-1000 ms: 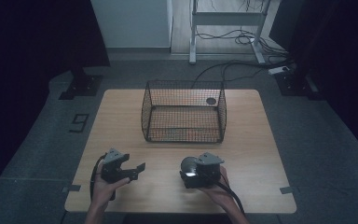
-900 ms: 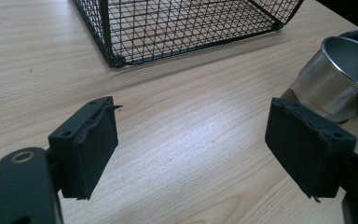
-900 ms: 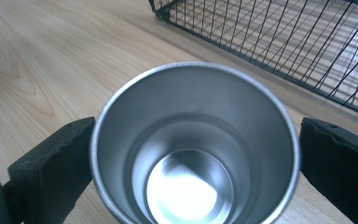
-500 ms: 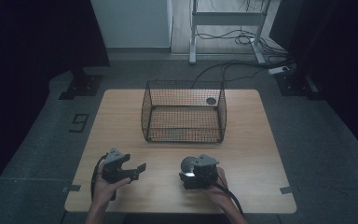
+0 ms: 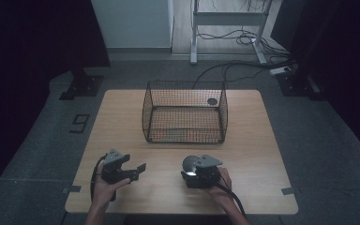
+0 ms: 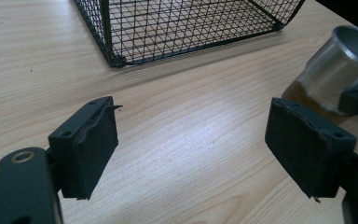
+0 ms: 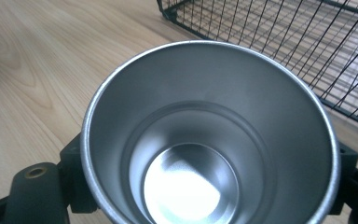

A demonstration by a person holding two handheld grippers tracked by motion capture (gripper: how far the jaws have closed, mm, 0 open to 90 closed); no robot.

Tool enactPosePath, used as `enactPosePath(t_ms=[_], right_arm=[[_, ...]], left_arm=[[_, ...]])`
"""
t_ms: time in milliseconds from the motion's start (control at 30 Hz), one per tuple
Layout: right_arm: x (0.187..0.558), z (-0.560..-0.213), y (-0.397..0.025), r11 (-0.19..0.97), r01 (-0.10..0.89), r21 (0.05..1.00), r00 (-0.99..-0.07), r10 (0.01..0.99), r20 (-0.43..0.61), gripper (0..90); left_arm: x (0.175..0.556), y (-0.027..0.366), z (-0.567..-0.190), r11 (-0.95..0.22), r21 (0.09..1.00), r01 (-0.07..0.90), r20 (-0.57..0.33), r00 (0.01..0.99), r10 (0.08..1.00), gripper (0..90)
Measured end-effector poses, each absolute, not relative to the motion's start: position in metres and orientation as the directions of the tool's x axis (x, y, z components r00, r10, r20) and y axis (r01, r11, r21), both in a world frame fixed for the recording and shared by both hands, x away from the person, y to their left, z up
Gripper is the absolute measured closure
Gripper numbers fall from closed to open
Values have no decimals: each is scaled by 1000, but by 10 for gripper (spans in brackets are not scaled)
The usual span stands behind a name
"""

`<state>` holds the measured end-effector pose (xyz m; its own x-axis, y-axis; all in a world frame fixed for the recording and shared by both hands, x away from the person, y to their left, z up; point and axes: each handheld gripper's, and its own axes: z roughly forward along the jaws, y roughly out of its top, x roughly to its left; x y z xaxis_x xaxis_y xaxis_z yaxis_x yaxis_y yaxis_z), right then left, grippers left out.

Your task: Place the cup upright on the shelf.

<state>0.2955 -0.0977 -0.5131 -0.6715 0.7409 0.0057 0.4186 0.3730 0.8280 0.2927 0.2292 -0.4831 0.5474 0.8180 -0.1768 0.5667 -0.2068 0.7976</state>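
A shiny, empty metal cup (image 7: 205,140) sits between the jaws of my right gripper (image 7: 209,158), which is shut on its sides, and its open mouth faces that camera. In the high view the right gripper (image 5: 201,171) holds the cup (image 5: 191,164) low over the table's front middle. My left gripper (image 5: 132,170) is at the front left, open, with nothing in it. In the left gripper view its two pads (image 6: 91,149) stand wide apart over bare wood, and the cup (image 6: 335,77) shows to the right. A black wire basket (image 5: 185,136) stands at the table's middle back.
The wooden table (image 5: 262,140) has bare wood on both sides of the basket and between the grippers. A small dark round spot (image 5: 212,101) shows through the mesh at the basket's back right. Cables and a metal stand (image 5: 225,18) lie on the floor beyond.
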Motion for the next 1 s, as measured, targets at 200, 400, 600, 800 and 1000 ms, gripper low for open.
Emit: enactPosePath(t_ms=[200, 400, 600, 800, 1000], right_arm=[[295, -502, -101, 368, 399, 839, -685, 728, 6, 184], [301, -485, -99, 367, 377, 850, -705, 709, 6, 184], [306, -476, -101, 354, 385, 852, -703, 711, 22, 184], [310, -458, -103, 343, 365, 866, -711, 703, 22, 184], [315, -440, -104, 338, 349, 874, -719, 695, 18, 184]], left_arm=[[293, 230, -484, -206, 797, 568, -178, 546, 819, 172], [294, 232, -485, -204, 794, 572, -179, 541, 822, 172], [294, 233, -484, -198, 798, 570, -182, 540, 822, 172], [294, 233, -484, -199, 799, 568, -181, 542, 821, 172], [294, 232, -484, -198, 798, 569, -183, 542, 821, 172]])
